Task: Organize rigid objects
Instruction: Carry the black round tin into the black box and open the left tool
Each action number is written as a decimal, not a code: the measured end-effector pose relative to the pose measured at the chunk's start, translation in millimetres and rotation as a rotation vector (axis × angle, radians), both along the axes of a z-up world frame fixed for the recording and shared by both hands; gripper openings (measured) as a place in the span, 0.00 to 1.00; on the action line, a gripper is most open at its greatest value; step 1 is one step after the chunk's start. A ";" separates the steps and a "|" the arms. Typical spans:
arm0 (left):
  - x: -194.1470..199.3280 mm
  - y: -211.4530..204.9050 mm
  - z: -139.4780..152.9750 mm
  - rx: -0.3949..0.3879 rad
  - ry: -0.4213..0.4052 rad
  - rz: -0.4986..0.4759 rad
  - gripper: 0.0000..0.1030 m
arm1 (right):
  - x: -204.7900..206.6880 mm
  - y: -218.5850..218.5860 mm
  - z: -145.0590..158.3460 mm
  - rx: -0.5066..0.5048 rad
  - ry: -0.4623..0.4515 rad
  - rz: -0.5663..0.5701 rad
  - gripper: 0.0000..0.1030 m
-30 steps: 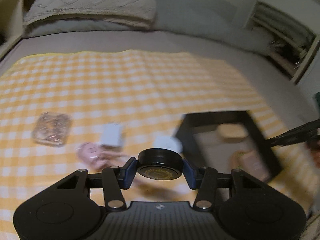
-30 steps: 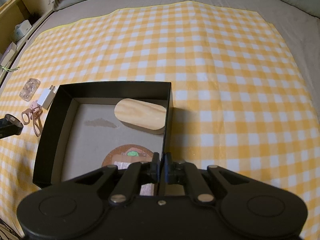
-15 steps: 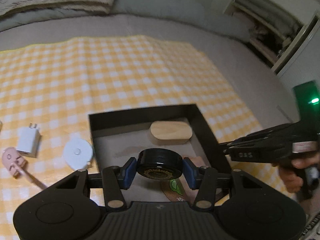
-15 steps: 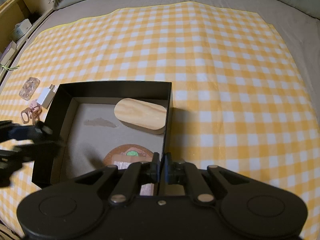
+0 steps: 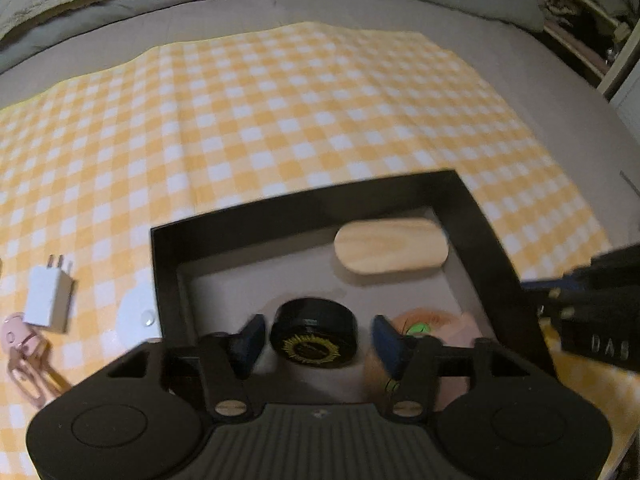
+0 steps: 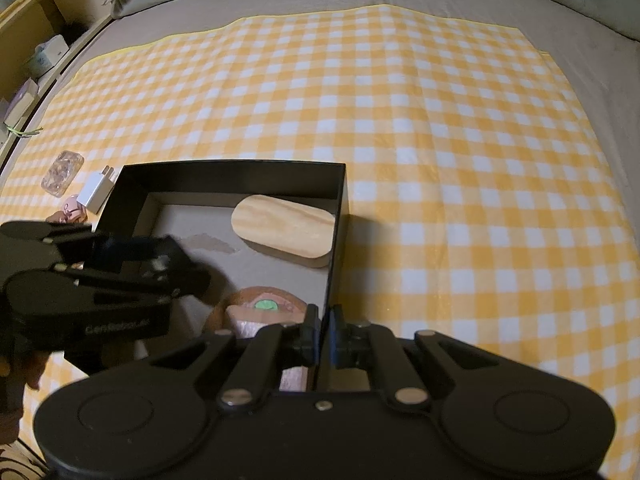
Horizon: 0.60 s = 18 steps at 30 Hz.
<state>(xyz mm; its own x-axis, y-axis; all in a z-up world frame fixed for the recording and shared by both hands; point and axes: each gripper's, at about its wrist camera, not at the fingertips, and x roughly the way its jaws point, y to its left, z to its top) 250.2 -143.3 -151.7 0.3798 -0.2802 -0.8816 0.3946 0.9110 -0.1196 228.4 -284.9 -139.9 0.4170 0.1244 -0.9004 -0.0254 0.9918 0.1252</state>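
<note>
Two grippers work over one black open-topped box that lies on a yellow-checked cloth spread on a bed. The right gripper has its jaws pressed together on the box's right wall, pinning the box in place. The left gripper reaches into the box with its jaws spread wide; the blue pads stand clear on both sides of the round black tin, which appears to sit on the box floor near the front wall.

The step in hand is judged to be the release of the tin inside the box. To do it well, the left gripper should lift straight up with the jaws held apart, so that neither pad drags the tin or strikes the left wall. The right gripper should hold the wall until the left one is clear.

Inside the box, a wooden oval block lies at the far right, and a round brownish item with a green mark lies near right, just beside the tin. Outside, left of the box, lie a white round disc, a white plug adapter, a pink piece and, farther left, a clear patterned case.

Legible writing: "DAS" on the right gripper's body in the left wrist view; "GenRobot.ai", blurred, on the left gripper's body in the right wrist view. The gold emblem on the tin is not legible.
</note>
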 end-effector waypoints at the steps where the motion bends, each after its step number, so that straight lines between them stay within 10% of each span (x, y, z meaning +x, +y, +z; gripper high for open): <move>1: 2.0 -1.2 -0.8 -0.011 -0.006 0.004 0.68 | 0.7 1.8 0.4 0.001 0.000 -0.003 0.06; 9: 7.8 -11.4 -0.4 -0.012 -0.011 -0.012 0.64 | 0.4 0.2 0.7 -0.002 0.000 -0.002 0.06; 18: 7.1 -12.1 2.7 0.088 -0.095 -0.080 0.31 | 0.9 5.6 1.1 -0.015 0.000 0.002 0.06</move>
